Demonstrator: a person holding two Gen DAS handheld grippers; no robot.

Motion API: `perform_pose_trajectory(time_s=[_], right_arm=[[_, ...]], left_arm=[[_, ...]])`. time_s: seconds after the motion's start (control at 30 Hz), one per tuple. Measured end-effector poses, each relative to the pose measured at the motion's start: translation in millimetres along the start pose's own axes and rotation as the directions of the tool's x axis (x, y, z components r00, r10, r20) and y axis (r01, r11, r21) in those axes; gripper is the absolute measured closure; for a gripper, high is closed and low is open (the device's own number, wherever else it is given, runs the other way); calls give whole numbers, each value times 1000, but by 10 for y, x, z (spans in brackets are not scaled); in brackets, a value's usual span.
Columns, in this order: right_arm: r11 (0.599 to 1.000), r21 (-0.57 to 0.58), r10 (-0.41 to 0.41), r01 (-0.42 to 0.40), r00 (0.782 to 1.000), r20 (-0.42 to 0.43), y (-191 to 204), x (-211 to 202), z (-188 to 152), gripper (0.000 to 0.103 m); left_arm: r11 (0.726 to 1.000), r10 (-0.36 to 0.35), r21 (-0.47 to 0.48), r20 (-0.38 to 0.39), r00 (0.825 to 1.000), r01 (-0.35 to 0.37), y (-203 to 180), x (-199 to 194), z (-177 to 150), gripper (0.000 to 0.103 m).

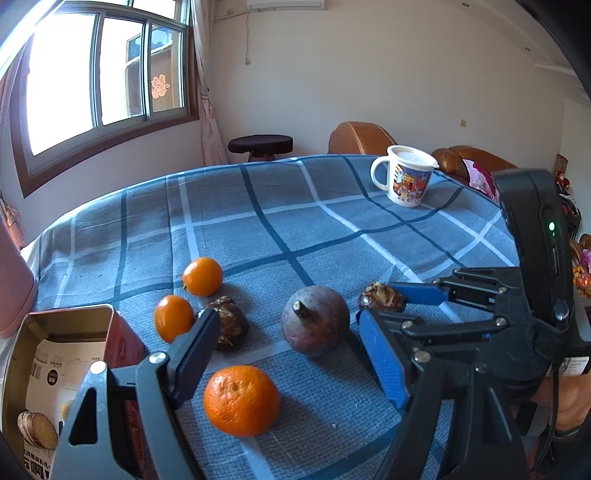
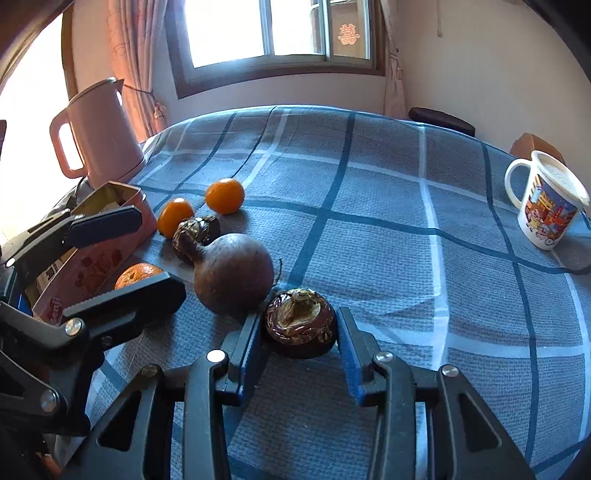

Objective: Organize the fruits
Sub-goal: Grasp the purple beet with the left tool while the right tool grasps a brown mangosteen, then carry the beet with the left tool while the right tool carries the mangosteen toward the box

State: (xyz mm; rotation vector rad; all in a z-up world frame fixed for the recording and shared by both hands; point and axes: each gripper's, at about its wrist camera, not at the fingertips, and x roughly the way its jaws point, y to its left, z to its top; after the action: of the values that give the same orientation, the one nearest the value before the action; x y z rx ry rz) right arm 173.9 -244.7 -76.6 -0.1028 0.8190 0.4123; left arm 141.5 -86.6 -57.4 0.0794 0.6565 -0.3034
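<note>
A dark chestnut [image 2: 300, 322] lies on the blue checked surface [image 2: 388, 236], pinched between the right tool [image 2: 300, 354]. The left tool [image 1: 284, 354] gapes empty over an orange [image 1: 241, 399]. A beet [image 2: 232, 273] crowds just beside; mug [image 2: 546, 206] and window [image 2: 277, 29] beyond.

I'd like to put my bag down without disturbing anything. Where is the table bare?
The wide checked cloth between the fruit cluster and the lidded cartoon mug is bare, as is the far side toward the window. It is crowded near the open tin box, where oranges and the beetroot lie.
</note>
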Motion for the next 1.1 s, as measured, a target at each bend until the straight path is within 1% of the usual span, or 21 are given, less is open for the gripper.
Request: perform_pose_trajectory(time_s=[0.13, 0.17, 0.2, 0.27, 0.33, 0.37, 0.43, 0.5, 0.57, 0.6, 0.63, 0.7, 0.8, 1.1], right_arm=[[995, 97, -39, 35, 999, 35, -201, -83, -6, 62], [993, 111, -46, 42, 998, 38, -232, -94, -8, 62], [990, 128, -61, 56, 997, 38, -272, -102, -11, 62], [985, 163, -63, 55, 997, 47, -346, -126, -16, 62], [980, 189, -76, 64, 995, 59, -395, -160, -26, 62], [977, 201, -83, 69, 994, 65, -422, -179, -32, 62], [974, 223, -68, 51, 995, 69, -462, -170, -39, 62], [974, 223, -68, 50, 995, 71, -460, -172, -37, 62], [978, 202, -72, 56, 995, 74, -412, -172, -24, 62], [979, 191, -79, 63, 994, 74, -388, -173, -23, 61], [981, 182, -83, 69, 994, 73, -367, -171, -20, 61], [983, 174, -81, 67, 994, 75, -351, -174, -17, 61], [982, 179, -71, 54, 993, 91, -364, -202, -28, 61], [984, 177, -58, 31, 987, 149, -346, -307, -39, 62]], left_arm=[[1000, -20, 11, -34, 999, 20, -129, 183, 20, 23], [999, -35, 7, -47, 998, 36, -148, 234, 24, 26], [998, -56, -5, -65, 996, 55, -150, 285, 35, 26], [998, -68, -21, -85, 994, 67, -156, 356, 57, 26], [997, -75, -10, -97, 992, 75, -200, 390, 62, 26], [997, -78, -2, -102, 992, 79, -226, 406, 64, 28], [997, -75, 15, -123, 990, 77, -266, 464, 70, 32], [996, -84, 25, -158, 984, 89, -298, 536, 70, 42], [996, -66, 39, -170, 983, 74, -328, 561, 67, 43], [997, -56, 39, -169, 984, 63, -327, 561, 66, 48], [997, -56, 35, -166, 984, 63, -320, 555, 66, 48], [996, -80, 23, -165, 983, 85, -291, 551, 66, 48], [997, -77, 6, -137, 988, 79, -253, 498, 69, 48], [998, -60, 15, -56, 997, 61, -246, 338, 80, 48]])
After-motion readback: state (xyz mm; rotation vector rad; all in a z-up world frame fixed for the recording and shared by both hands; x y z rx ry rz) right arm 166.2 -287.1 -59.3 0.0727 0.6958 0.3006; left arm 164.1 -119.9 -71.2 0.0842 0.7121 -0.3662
